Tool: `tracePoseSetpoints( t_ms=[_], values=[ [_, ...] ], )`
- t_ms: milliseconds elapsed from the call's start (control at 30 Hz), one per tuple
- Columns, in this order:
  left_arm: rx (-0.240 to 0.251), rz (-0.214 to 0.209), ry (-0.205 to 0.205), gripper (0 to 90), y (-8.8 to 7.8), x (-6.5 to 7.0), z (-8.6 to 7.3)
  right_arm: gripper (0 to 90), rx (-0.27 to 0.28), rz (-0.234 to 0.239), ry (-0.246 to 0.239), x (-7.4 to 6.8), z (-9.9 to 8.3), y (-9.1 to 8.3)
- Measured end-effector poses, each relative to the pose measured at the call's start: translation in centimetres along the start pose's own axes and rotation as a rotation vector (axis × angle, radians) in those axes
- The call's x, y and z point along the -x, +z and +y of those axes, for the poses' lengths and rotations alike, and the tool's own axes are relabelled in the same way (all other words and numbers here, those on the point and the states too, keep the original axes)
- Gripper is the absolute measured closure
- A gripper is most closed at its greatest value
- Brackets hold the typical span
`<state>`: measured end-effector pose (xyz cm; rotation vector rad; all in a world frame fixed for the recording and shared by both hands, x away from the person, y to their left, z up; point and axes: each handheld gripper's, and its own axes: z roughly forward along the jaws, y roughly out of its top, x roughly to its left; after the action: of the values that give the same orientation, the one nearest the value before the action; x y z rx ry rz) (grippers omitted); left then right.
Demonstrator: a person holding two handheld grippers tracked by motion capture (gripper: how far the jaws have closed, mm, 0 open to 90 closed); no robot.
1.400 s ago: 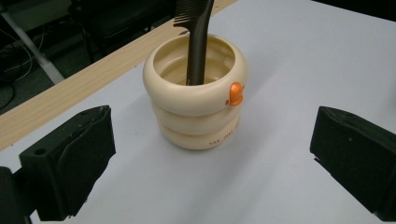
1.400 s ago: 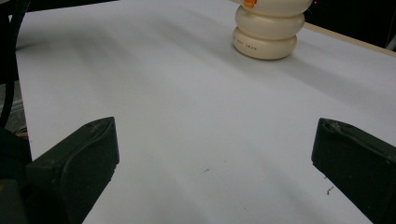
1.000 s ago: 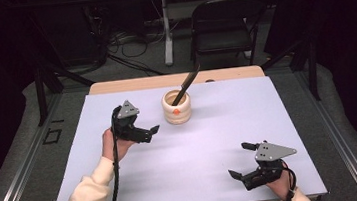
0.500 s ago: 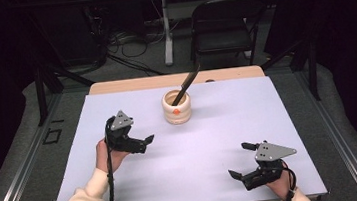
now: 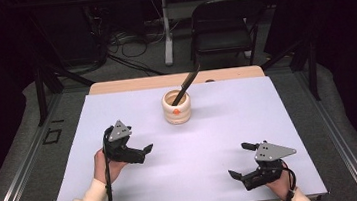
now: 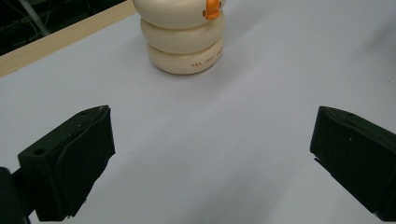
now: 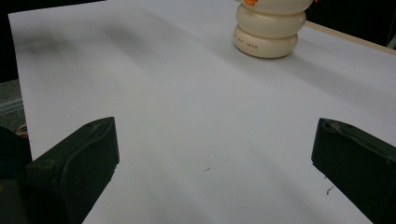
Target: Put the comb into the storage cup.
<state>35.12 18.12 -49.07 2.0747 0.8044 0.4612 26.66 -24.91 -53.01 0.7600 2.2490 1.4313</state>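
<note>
I have both grippers' fingers spread wide, holding nothing: left gripper [image 5: 139, 152] near the cream pot [image 5: 177, 108], right gripper [image 5: 246, 166] well apart; the dark utensil [image 5: 186, 86] inside is possibly a spoon.

the pot [image 5: 176, 107] stands on the surface [image 5: 229, 125] near its far edge, about midway across, with a stick [image 5: 185, 85] in it leaning to the right. the left gripper [image 5: 139, 152] is nearer and to the left of the pot. the right gripper [image 5: 239, 161] is by the near right corner, well apart from both. a chair [image 5: 223, 23] stands behind the surface.
</note>
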Motion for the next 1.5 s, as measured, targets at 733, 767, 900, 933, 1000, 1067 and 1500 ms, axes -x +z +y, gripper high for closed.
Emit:
tracePoseSetpoints(
  t_ms=[733,767,900,933,1000,1067,1500],
  values=[
    [0.023,0.012,-0.018,0.0,-1.0,1.3,-2.7,0.2,-0.001,-0.001,0.000,0.0,0.0,0.0],
    [0.026,0.013,-0.019,0.0,-1.1,1.4,-2.8,0.2,-0.001,-0.001,0.002,0.0,0.0,0.0],
    [0.029,0.015,-0.012,0.0,-1.4,1.8,-3.1,0.2,0.000,-0.002,0.000,0.0,0.0,0.0],
    [0.031,0.017,-0.014,0.0,-1.5,1.9,-3.2,0.2,0.000,-0.002,0.000,0.0,0.0,0.0],
    [0.033,0.016,-0.014,0.0,-1.6,2.0,-3.5,0.2,0.000,-0.002,0.000,0.0,0.0,0.0],
    [0.034,0.019,-0.011,0.0,-1.8,2.1,-3.7,0.2,0.001,-0.002,-0.001,0.0,0.0,0.0],
    [0.042,0.033,-0.002,0.0,-2.8,3.2,-5.2,0.2,0.001,-0.003,-0.001,0.0,0.0,0.0]
  ],
)
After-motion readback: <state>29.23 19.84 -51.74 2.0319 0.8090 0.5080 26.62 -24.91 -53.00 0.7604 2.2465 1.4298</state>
